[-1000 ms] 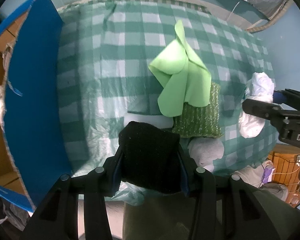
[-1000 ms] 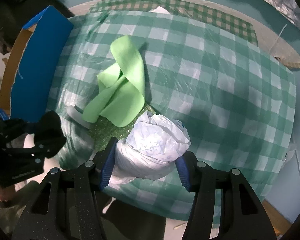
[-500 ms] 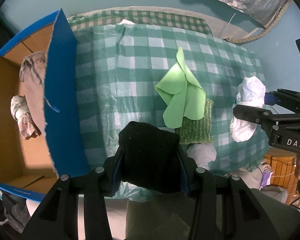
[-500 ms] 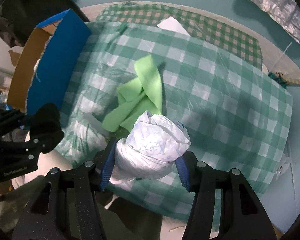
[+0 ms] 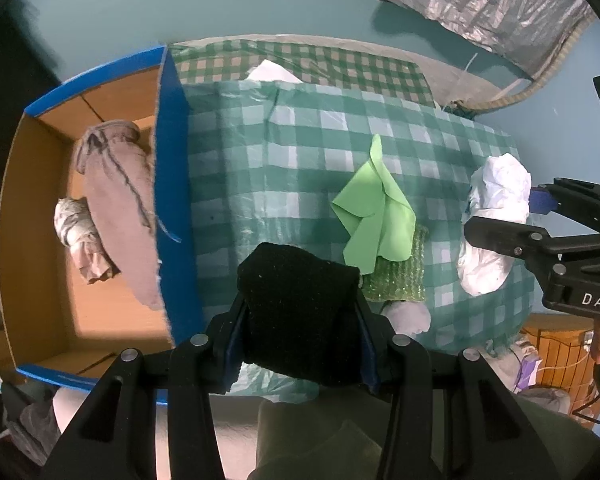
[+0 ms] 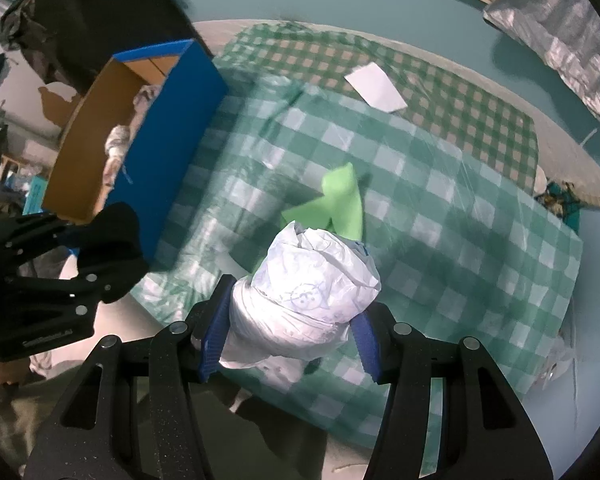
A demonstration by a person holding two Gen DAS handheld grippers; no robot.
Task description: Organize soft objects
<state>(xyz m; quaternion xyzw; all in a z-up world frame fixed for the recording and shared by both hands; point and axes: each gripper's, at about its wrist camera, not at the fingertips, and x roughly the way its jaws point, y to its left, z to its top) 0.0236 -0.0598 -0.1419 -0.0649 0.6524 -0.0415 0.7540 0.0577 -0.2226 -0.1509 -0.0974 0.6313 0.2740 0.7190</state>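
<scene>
A: So, what is each hand holding?

B: Close up, the left gripper (image 5: pixel 300 312) has its jaws partly closed, squeezing a black fuzzy cloth (image 5: pixel 300 304). The right gripper (image 6: pixel 290 332) has its jaws partly closed too, pinching a crumpled white bag (image 6: pixel 304 300). Both bundles hang in the air above the near edge of the counter (image 5: pixel 460 152).

A: What is left on the counter?

B: Just past the black cloth lie a sparkly green sponge (image 5: pixel 400 280) and a small white lump (image 5: pixel 408 316). A light green cloth (image 5: pixel 374 216) rests partly on the sponge.

A: Where do the soft things go?

B: I think into the blue box (image 5: pixel 172 200), beside the counter on the left. A brown cloth (image 5: pixel 116 200) and a grey rag (image 5: pixel 76 224) are already inside. So this looks like the carrying step. Next, both hands need to swing over the box wall and let go.

A: Any words to read?

B: Only "DAS" in white letters on the right gripper's body. The rest is cut off.
</scene>
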